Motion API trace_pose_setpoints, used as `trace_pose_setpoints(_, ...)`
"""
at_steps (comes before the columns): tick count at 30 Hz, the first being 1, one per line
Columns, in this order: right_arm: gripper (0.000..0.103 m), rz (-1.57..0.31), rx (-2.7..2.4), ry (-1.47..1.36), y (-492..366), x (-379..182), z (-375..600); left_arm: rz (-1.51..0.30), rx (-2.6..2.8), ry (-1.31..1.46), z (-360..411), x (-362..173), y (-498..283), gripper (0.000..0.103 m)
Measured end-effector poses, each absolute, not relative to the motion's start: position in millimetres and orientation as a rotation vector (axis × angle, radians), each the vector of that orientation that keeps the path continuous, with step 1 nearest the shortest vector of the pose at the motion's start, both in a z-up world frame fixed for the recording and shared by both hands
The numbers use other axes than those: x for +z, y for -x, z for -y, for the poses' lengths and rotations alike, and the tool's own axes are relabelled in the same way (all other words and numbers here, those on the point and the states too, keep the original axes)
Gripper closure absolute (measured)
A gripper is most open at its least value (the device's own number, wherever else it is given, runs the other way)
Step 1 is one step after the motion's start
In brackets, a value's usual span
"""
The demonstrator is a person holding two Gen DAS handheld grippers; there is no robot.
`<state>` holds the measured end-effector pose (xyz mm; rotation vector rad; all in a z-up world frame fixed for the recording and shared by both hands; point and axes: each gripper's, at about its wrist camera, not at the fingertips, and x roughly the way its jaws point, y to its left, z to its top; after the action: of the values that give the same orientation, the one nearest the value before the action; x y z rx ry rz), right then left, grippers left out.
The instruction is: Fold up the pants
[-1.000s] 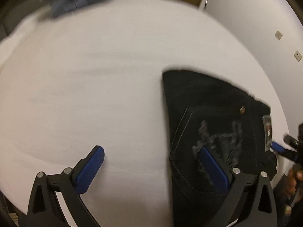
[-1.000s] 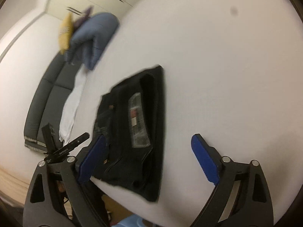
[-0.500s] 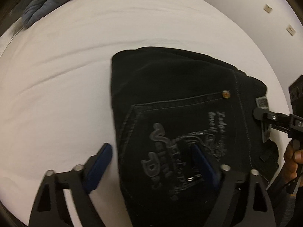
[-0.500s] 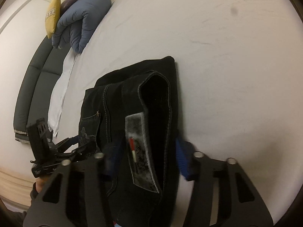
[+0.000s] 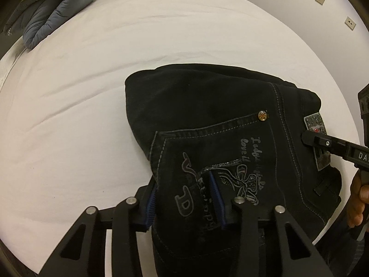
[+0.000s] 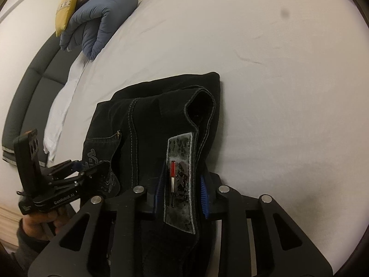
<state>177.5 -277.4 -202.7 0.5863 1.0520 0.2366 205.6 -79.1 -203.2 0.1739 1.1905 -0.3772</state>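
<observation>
Black jeans lie folded in a compact stack at the near edge of the white bed. My left gripper is shut on the embroidered back pocket at the stack's near edge. My right gripper is shut on the waistband end, around the grey patch label. The jeans also show in the right wrist view, with the left gripper at their left edge. The right gripper's finger shows over the label in the left wrist view.
A rolled blue-grey duvet lies at the far corner of the bed, also in the right wrist view, with a yellow cushion behind it. A dark sofa runs beside the bed. A white wall stands at the right.
Both grippers came down from open above the bed onto the folded jeans and closed, the left on the pocket edge, the right on the waistband.
</observation>
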Motion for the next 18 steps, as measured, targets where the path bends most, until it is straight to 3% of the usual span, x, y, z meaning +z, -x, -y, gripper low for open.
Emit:
trace_pose_setpoints(8,0.086,-0.998,0.199,-0.453,-165.9,-175.8,267.2,-1.176,-0.382,-0.135,77.9,-192.4,-214.0,0.083)
trace_pose_setpoints(18,0.088,-0.911,0.23,-0.426,-153.5,-128.3,269.7,-1.09,-0.394,-0.087,70.3,-142.1,-219.3,0.085)
